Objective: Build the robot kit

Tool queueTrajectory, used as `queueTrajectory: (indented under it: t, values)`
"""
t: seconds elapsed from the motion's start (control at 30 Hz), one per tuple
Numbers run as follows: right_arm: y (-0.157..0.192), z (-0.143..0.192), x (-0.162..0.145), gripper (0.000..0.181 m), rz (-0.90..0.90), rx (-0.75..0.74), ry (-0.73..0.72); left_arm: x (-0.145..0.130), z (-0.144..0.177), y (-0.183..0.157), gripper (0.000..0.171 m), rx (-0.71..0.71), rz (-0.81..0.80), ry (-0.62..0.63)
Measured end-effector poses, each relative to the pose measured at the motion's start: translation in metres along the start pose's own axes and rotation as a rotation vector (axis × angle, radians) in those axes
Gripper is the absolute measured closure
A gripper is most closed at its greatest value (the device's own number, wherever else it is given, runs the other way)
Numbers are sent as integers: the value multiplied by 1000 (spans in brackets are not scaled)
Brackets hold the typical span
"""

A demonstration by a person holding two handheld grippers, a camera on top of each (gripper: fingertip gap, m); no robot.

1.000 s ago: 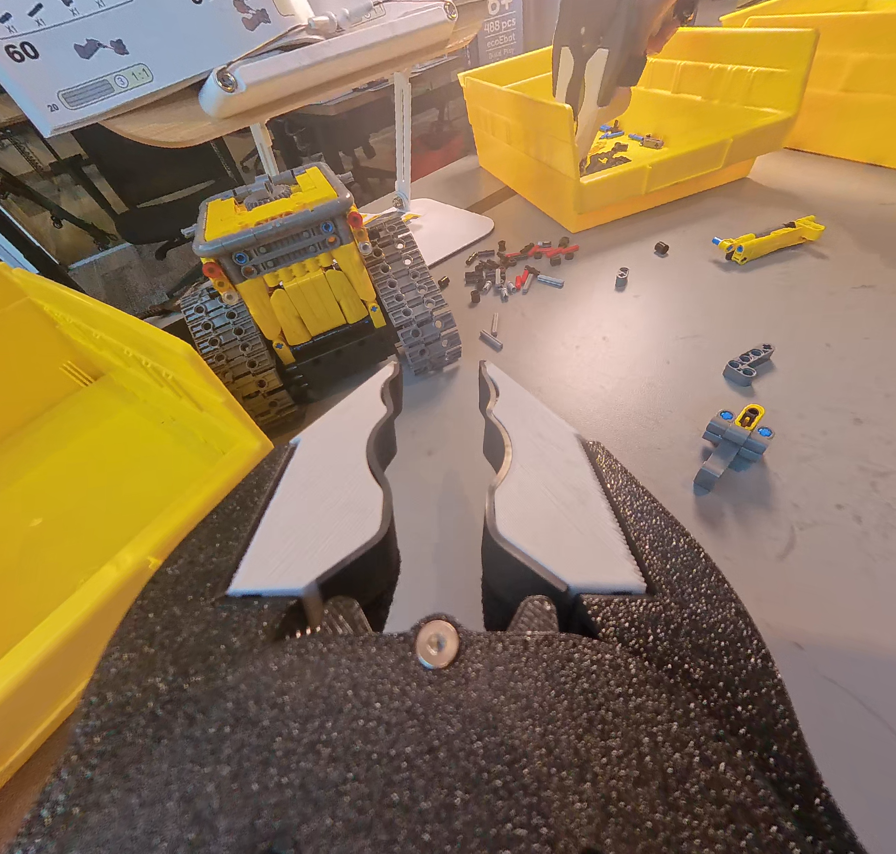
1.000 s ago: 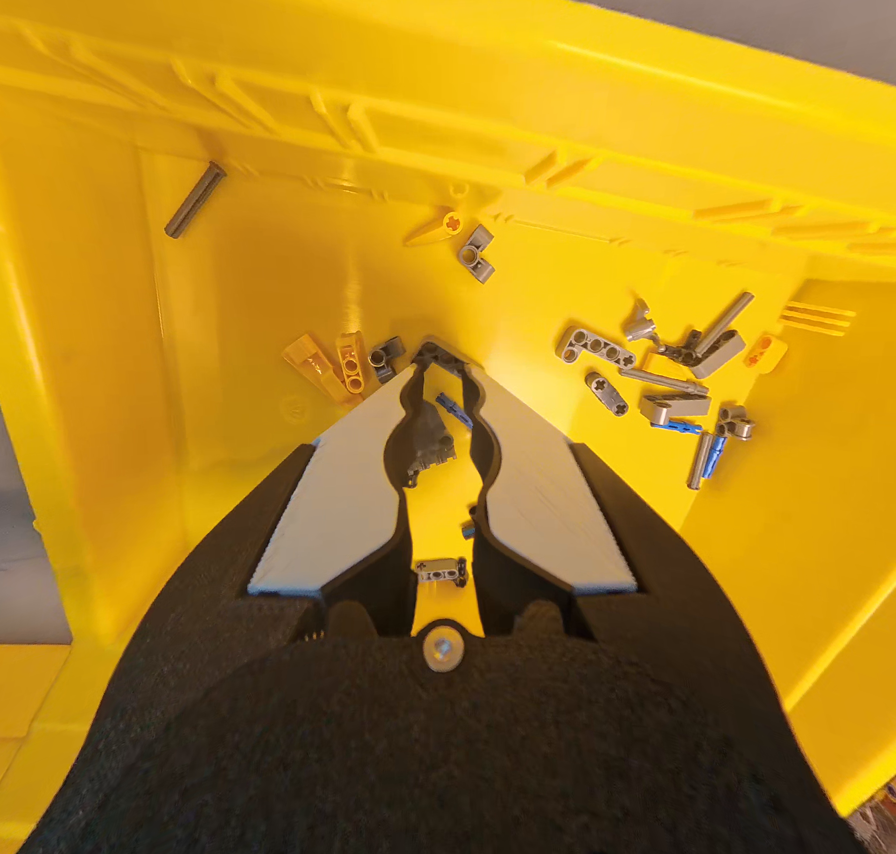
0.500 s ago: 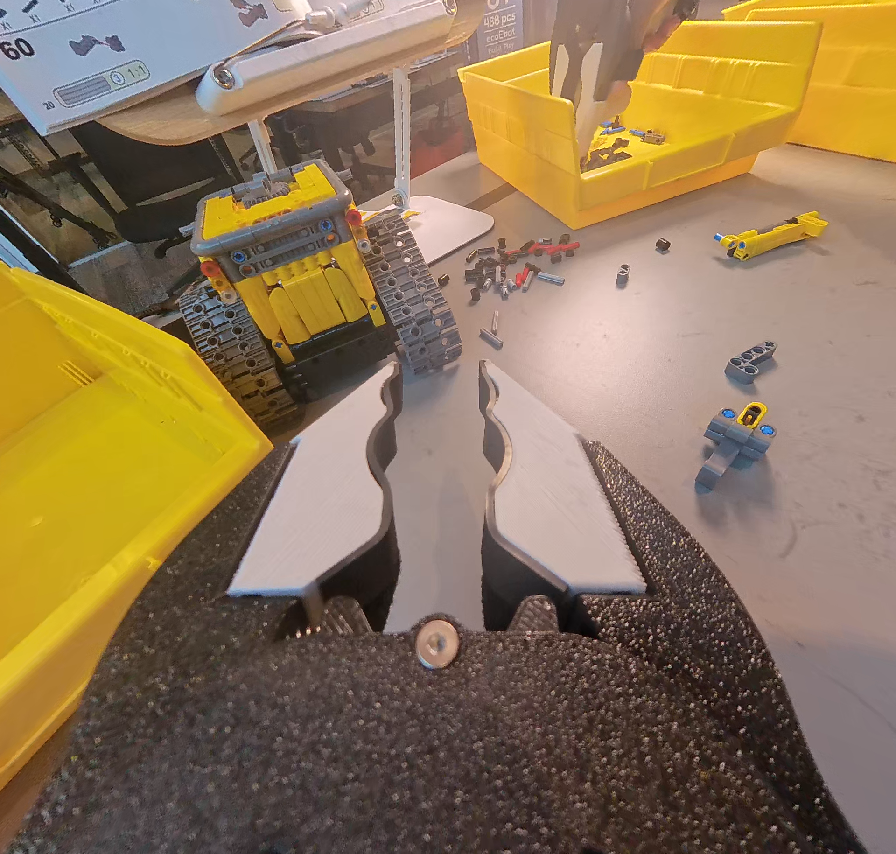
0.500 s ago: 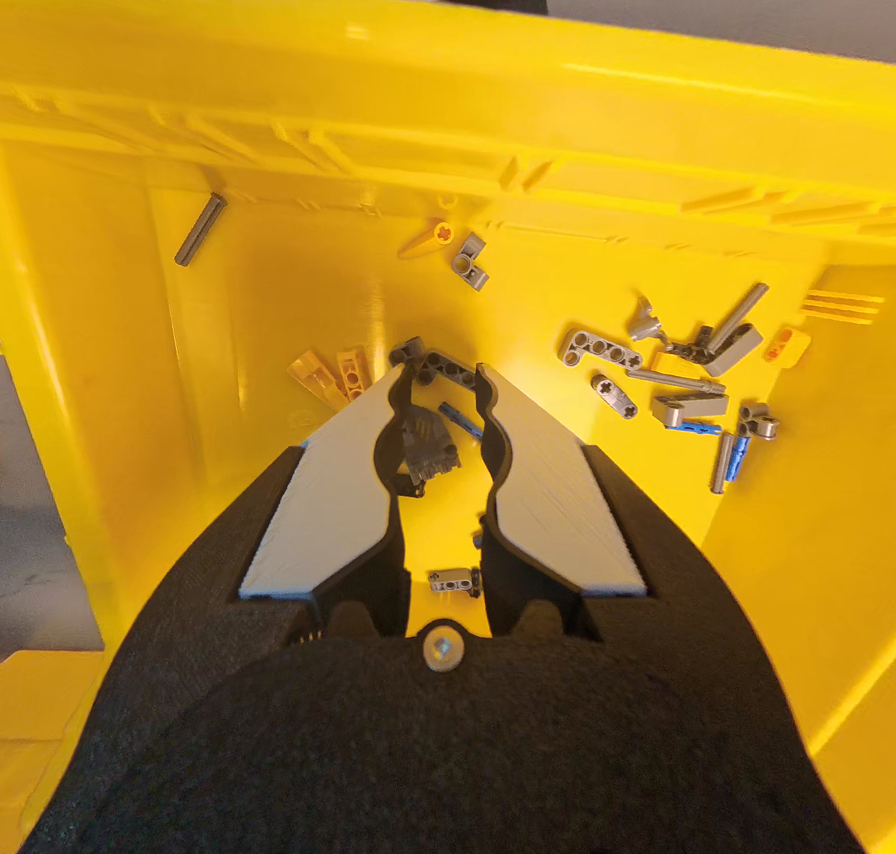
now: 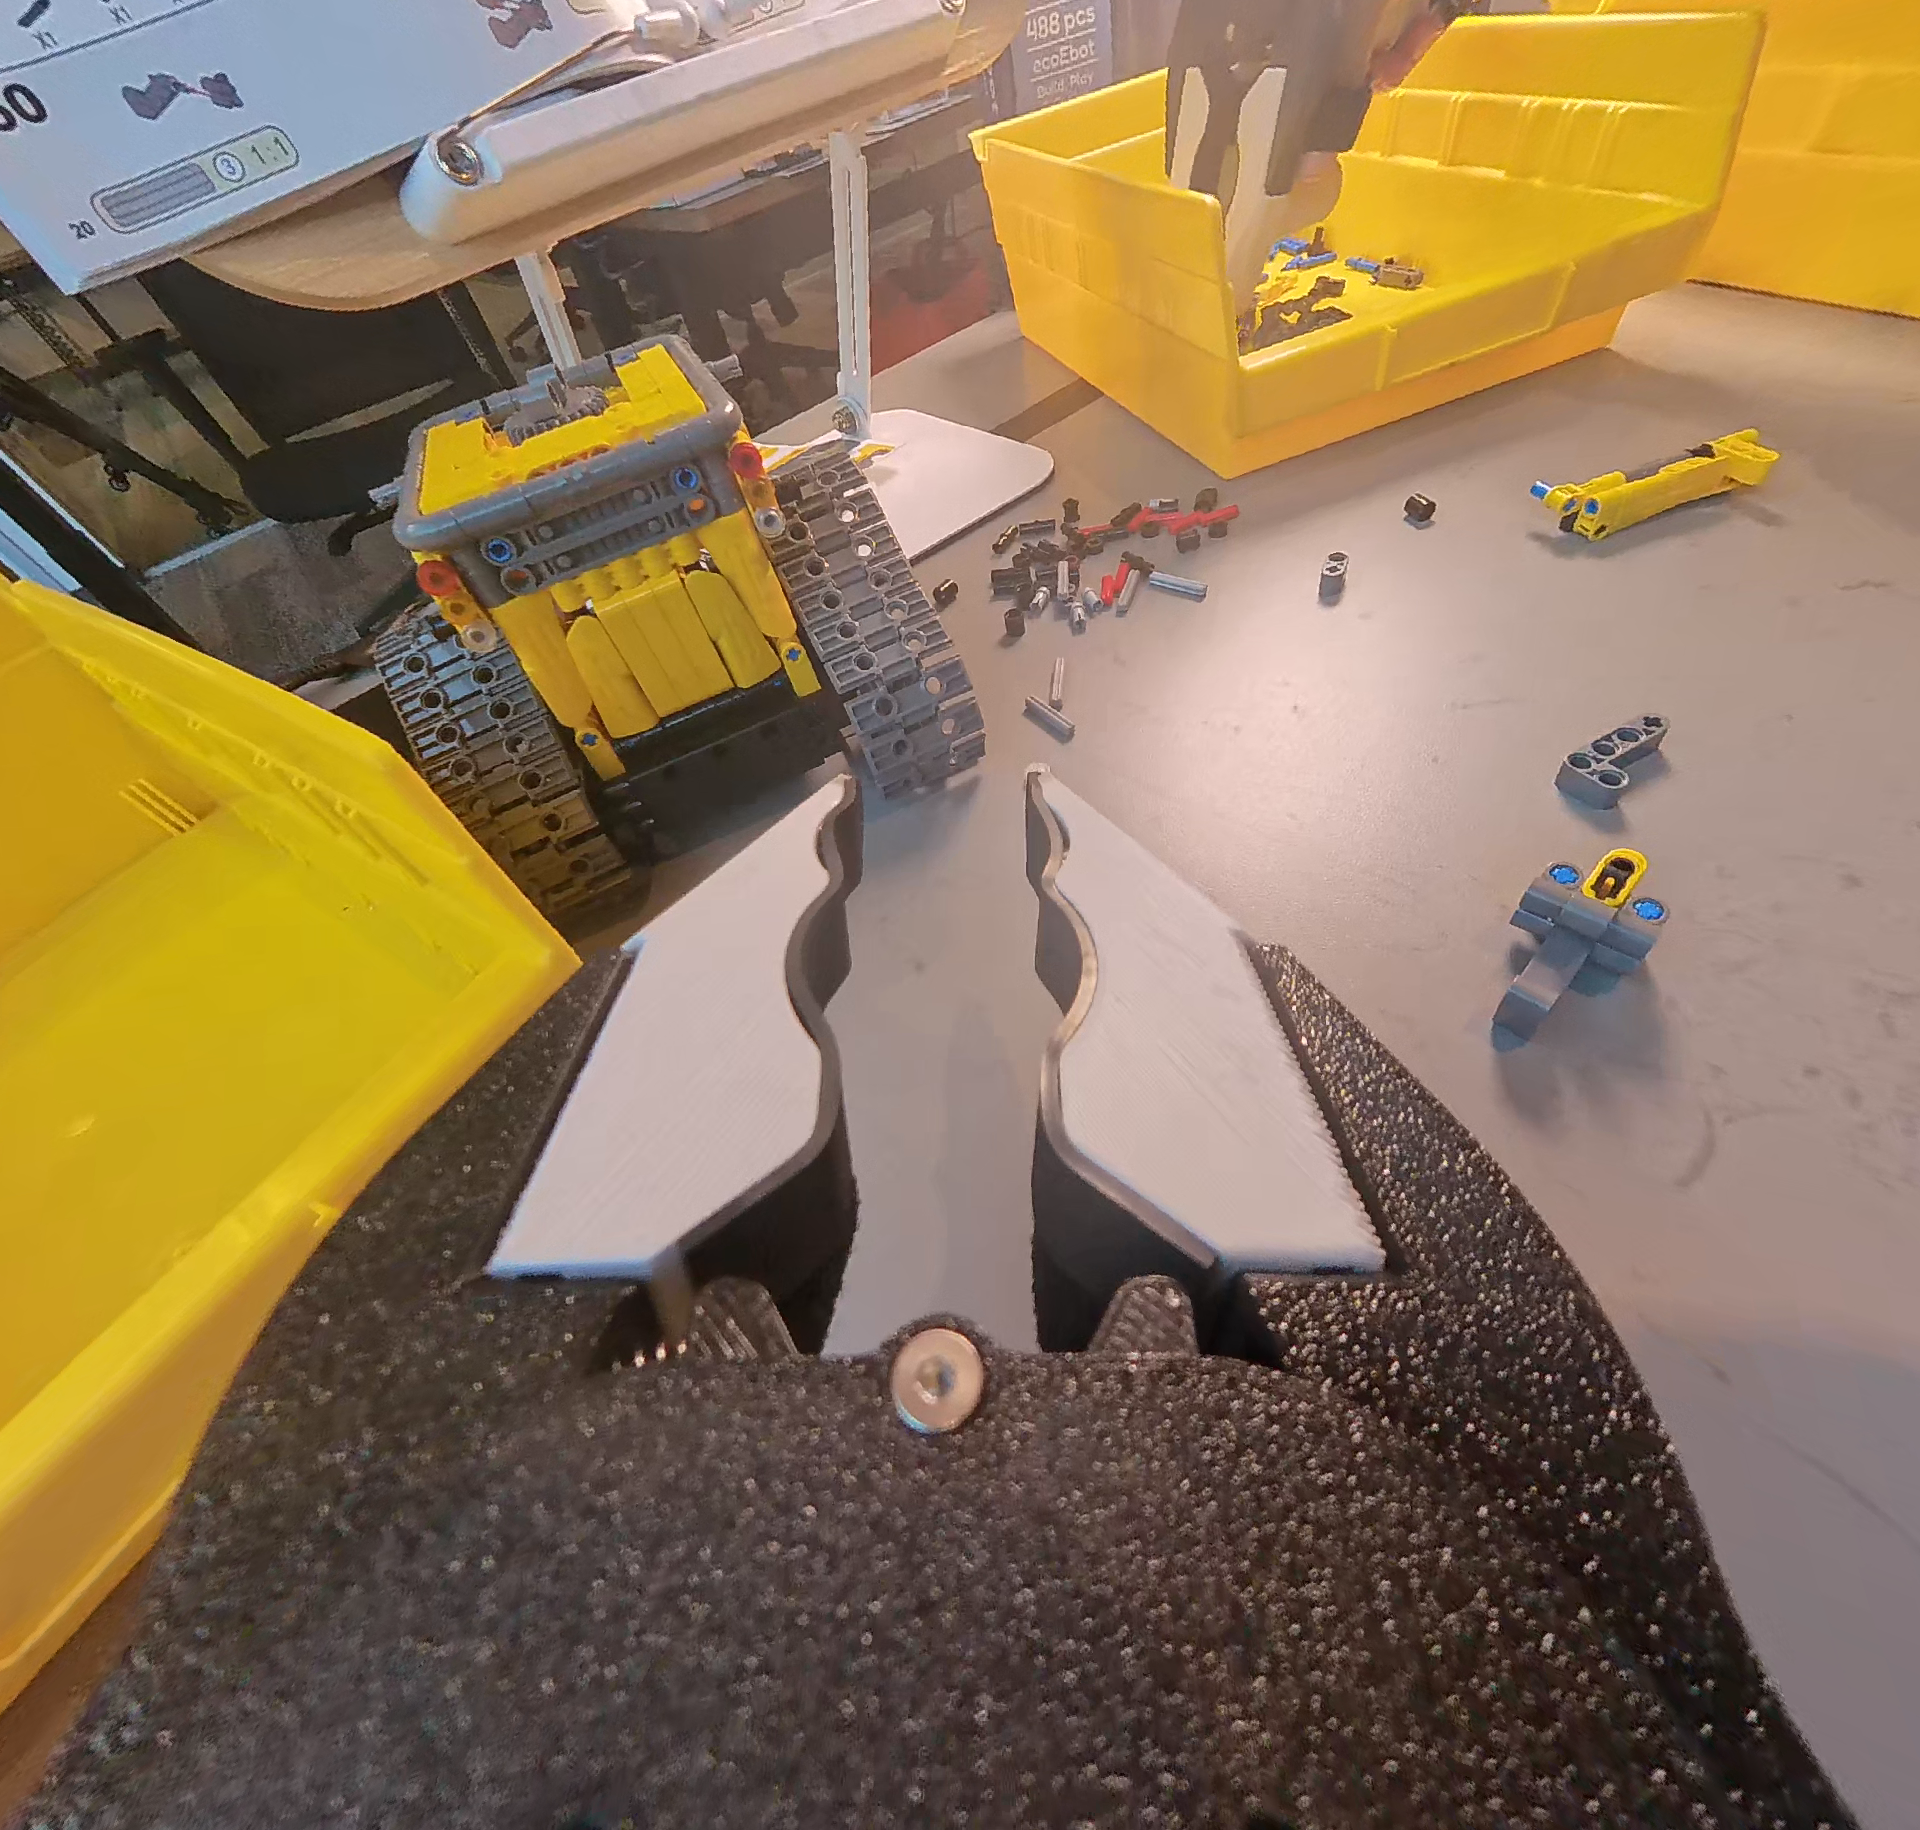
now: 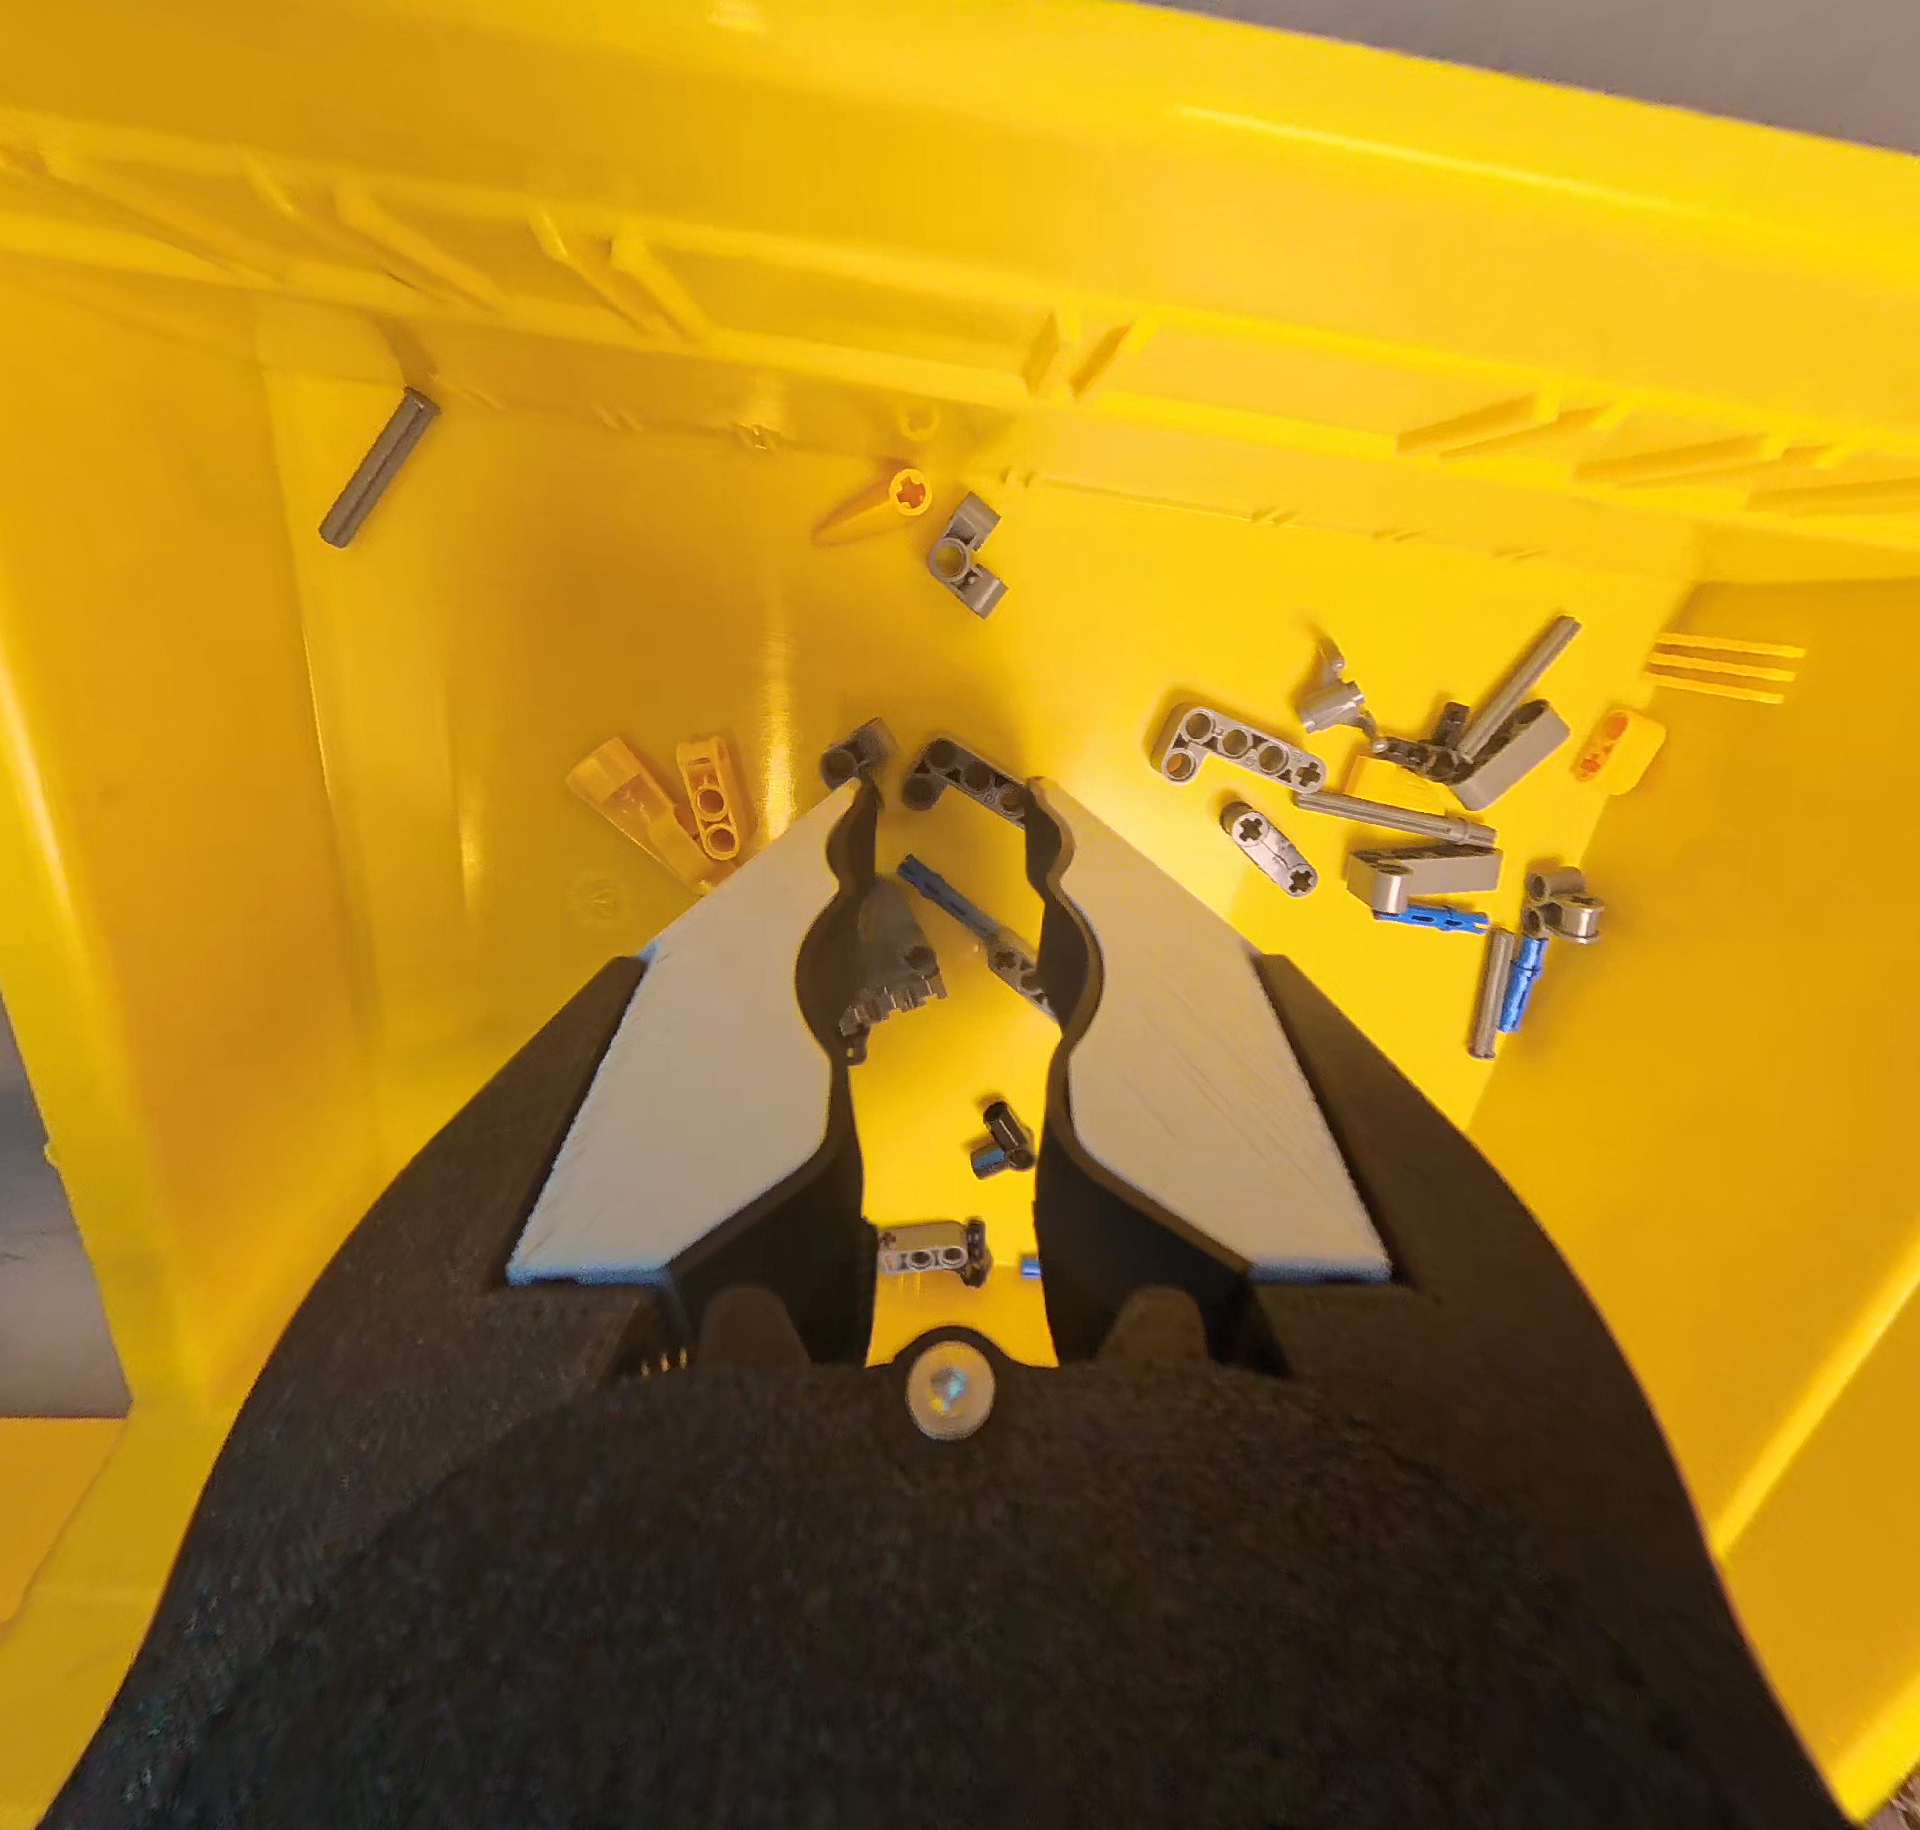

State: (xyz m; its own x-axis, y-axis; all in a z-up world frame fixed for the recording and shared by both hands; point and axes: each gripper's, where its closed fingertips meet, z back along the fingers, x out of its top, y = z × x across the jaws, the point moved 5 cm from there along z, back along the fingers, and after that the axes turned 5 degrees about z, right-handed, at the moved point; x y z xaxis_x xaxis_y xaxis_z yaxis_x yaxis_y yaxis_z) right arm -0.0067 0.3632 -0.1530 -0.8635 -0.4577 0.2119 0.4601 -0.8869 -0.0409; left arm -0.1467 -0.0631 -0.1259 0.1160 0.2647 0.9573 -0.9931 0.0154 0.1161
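Observation:
My right gripper (image 6: 948,793) is open inside a yellow bin (image 6: 1039,222), low over its floor. A dark grey angled beam (image 6: 961,774) lies just past its fingertips. A dark grey toothed piece (image 6: 888,949) sits between the fingers close to the left one; I cannot tell if it touches. A blue pin (image 6: 930,885) lies beside it. My left gripper (image 5: 943,793) is open and empty above the grey table (image 5: 1351,1053), just in front of a yellow tracked brick model (image 5: 665,637). The left wrist view shows the right gripper (image 5: 1247,149) reaching into the far bin (image 5: 1299,388).
Loose grey, yellow and blue pieces (image 6: 1403,804) lie in the bin's right half. On the table are a pile of small pins (image 5: 1101,554), a yellow rod assembly (image 5: 1652,476), a grey angled beam (image 5: 1610,746) and a small grey assembly (image 5: 1579,923). Another yellow bin (image 5: 208,1001) stands left; an instruction booklet on a stand (image 5: 312,35) rises behind the model. Some 40 centimetres of space lies between my two pairs of fingers. The grey angled beam (image 5: 1610,746) is about 15 centimetres from my left fingertips and 30 centimetres from my right.
My right gripper's jaws have spread wider over the dark angled beam. My left gripper has barely moved.

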Motion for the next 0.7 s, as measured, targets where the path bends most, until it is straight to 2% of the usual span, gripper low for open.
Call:
queueTrajectory:
  t: [0.13,0.3,0.5,0.57,0.67,0.7]
  values:
    - [11,3,-2,146,-24,93,-7,0,0,0,141,1,-5,2]
    - [4,9,-2,143,-32,43,-64,0,-1,0,141,0,-10,4]
    - [6,-1,-4,144,-13,44,-43,-1,-1,-1,141,1,-16,6]
    - [8,-4,-1,150,-21,64,-47,-1,-1,-1,141,0,-17,8]
    - [11,-4,0,175,-30,75,-47,-1,-1,-2,141,-1,-20,8]
    - [11,-3,-1,176,-29,62,-36,-1,-1,-2,141,-2,-21,7]
